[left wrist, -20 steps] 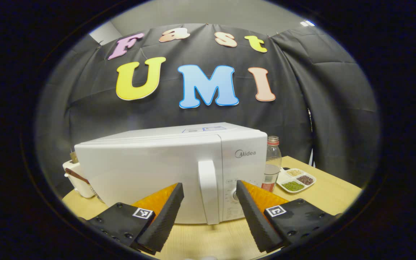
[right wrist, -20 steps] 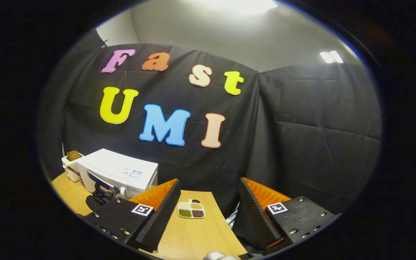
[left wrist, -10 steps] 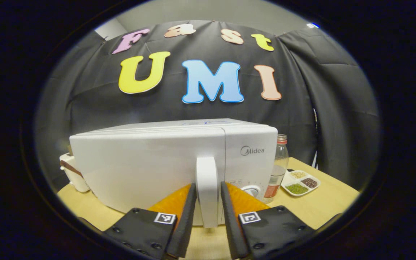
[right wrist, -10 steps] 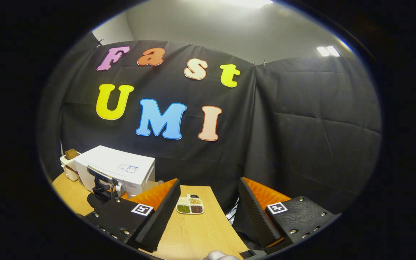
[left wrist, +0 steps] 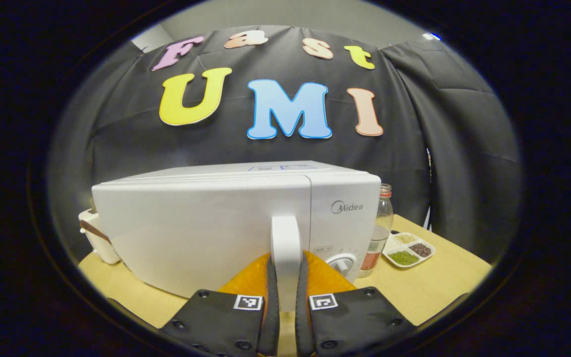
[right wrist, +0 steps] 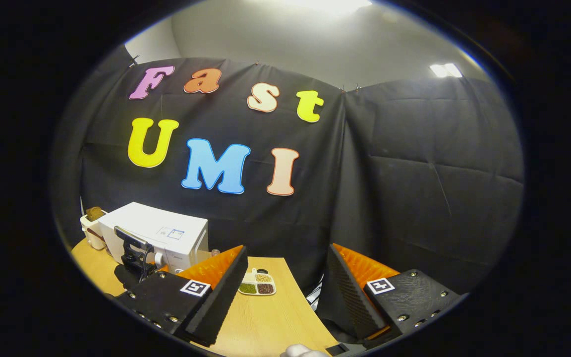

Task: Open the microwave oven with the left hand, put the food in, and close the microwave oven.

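L gripper (left wrist: 285,302): fingers clamped either side of the microwave handle (left wrist: 286,248), low on its vertical bar, both pressing on it. Microwave (left wrist: 206,223) sits on table (left wrist: 434,292), door (left wrist: 191,228) shut, control panel w/ knob (left wrist: 341,262) just right of handle. Step in hand, by my read: pull door open. To do well: keep squeeze firm, pull toward self along an arc, hinge prob. on far left edge, so wrist should swing w/ the door, not drag straight; go slow so the light body doesn't slide on table. R gripper (right wrist: 285,292): fingers well apart, holding nothing, hovering over table edge, away from oven. Food: likely the divided dish (left wrist: 408,249) of grains, near bottle (left wrist: 377,228), right of microwave. Toaster-like item (left wrist: 94,238) at left. Table: pale wood-grain. Room: black cloth walls, grey wall above, ceiling lights.
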Action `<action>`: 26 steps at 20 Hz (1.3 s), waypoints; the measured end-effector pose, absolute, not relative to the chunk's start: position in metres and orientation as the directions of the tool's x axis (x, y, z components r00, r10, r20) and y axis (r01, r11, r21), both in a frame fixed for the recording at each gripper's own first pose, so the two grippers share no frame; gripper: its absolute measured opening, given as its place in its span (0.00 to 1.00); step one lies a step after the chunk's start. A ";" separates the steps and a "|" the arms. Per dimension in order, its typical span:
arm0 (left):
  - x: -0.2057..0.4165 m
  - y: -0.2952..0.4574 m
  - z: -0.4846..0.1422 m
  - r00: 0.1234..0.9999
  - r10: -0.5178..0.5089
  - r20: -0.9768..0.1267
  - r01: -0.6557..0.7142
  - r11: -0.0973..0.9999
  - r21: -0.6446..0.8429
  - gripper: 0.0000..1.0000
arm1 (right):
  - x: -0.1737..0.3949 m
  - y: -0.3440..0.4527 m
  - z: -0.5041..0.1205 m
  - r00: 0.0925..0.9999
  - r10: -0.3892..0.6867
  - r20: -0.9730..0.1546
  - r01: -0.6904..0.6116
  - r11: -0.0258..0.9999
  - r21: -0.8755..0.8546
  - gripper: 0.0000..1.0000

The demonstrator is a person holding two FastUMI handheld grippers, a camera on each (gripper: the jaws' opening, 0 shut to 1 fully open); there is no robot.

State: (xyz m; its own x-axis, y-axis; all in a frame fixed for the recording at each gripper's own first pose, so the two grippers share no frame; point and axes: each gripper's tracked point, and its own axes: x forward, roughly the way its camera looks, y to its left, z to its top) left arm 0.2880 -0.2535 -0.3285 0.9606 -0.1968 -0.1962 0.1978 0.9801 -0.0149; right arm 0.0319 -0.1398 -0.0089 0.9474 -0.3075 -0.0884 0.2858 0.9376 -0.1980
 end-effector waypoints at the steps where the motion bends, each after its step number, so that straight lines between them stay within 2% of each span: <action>1: 0.287 -0.255 -0.328 0.960 -0.199 -0.196 0.199 0.980 -0.016 0.20 | 0.032 -0.139 -0.008 0.948 -0.305 -0.089 0.283 0.938 -0.197 0.99; 2: 0.287 -0.255 -0.329 0.959 -0.199 -0.200 0.202 0.979 -0.010 0.17 | 0.031 -0.139 -0.009 0.948 -0.305 -0.090 0.283 0.938 -0.200 0.99; 8: 0.285 -0.254 -0.330 0.955 -0.209 -0.211 0.213 0.977 -0.005 0.18 | 0.030 -0.137 -0.008 0.952 -0.293 -0.085 0.273 0.942 -0.194 0.99; 10: 0.268 -0.252 -0.341 0.944 -0.205 -0.260 0.207 0.978 -0.020 0.18 | 0.030 -0.134 -0.006 0.955 -0.282 -0.086 0.263 0.947 -0.183 0.99; 12: 0.245 -0.242 -0.322 0.965 -0.199 -0.169 0.208 0.977 0.037 0.18 | 0.029 -0.135 -0.005 0.958 -0.275 -0.084 0.257 0.949 -0.185 0.99; 15: 0.223 -0.233 -0.327 0.966 -0.187 -0.176 0.199 0.979 0.048 0.18 | 0.026 -0.135 -0.005 0.961 -0.265 -0.079 0.247 0.951 -0.189 0.99; 17: 0.222 -0.231 -0.328 0.968 -0.173 -0.184 0.186 0.981 0.050 0.22 | 0.025 -0.132 -0.010 0.963 -0.255 -0.088 0.236 0.954 -0.186 0.99; 19: 0.222 -0.227 -0.327 0.972 -0.140 -0.188 0.155 0.985 0.071 0.31 | 0.020 -0.129 -0.017 0.964 -0.242 -0.106 0.220 0.958 -0.186 0.99; 21: 0.222 -0.219 -0.332 0.973 -0.109 -0.205 0.131 0.987 0.094 0.49 | 0.016 -0.131 -0.015 0.965 -0.243 -0.097 0.221 0.955 -0.200 0.98; 22: 0.223 -0.214 -0.335 0.972 -0.093 -0.215 0.117 0.988 0.102 0.70 | 0.014 -0.135 -0.014 0.964 -0.252 -0.087 0.228 0.949 -0.218 0.99; 24: 0.220 -0.207 -0.332 0.975 -0.092 -0.201 0.111 0.990 0.087 0.98 | 0.008 -0.138 -0.012 0.963 -0.257 -0.078 0.233 0.945 -0.230 0.99; 26: 0.217 -0.205 -0.330 0.975 -0.100 -0.198 0.118 0.990 0.080 0.99 | 0.003 -0.141 -0.012 0.963 -0.259 -0.075 0.237 0.945 -0.226 0.99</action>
State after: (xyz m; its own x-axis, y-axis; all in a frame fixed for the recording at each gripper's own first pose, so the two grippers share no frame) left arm 0.2172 -0.2054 -0.3303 0.9751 -0.1004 -0.1980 0.1182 0.9898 0.0801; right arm 0.0027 -0.1412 -0.0117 0.9629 -0.2591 -0.0752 0.2366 0.9449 -0.2263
